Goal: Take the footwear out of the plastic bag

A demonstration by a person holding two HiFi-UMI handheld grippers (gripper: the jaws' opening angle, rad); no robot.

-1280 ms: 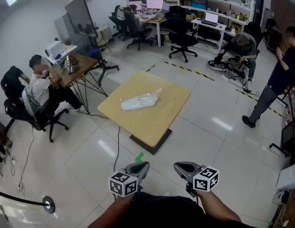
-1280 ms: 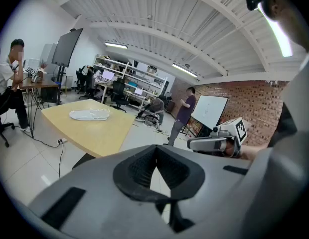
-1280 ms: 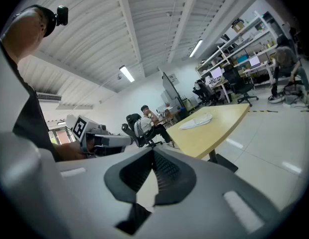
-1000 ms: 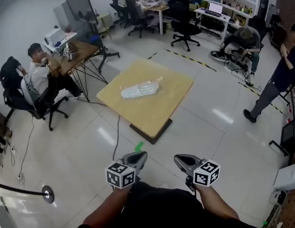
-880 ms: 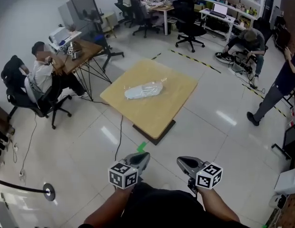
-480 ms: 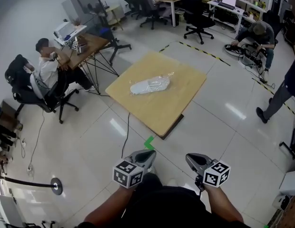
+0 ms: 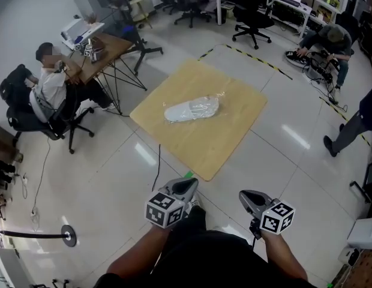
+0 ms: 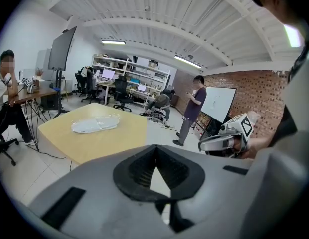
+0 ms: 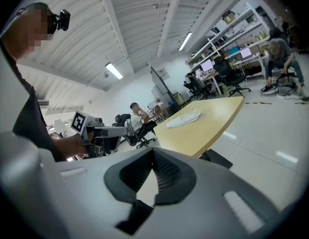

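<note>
**Both tools shut and empty, bag waiting on the table**

My left gripper and my right gripper are both fully closed with nothing between the jaws. I hold them low in front of me, over the floor and well apart from the work.

The plastic bag lies flat near the middle of the wooden table, with the footwear inside it as a long pale shape. From this far I can't say what kind it is, perhaps a slipper or an insole.

I expect the bag to be thin, soft and slippery, crumpling rather than holding its form, and the footwear to be light and fairly flexible. The film looks bunched at the end toward the far right, so I would pinch the loose plastic there with one tool. With the other I would take the footwear by its edge through the opening.

I can read no brand, label or writing on the bag or the table. The cubes on my tools carry only black-and-white square patterns.
</note>
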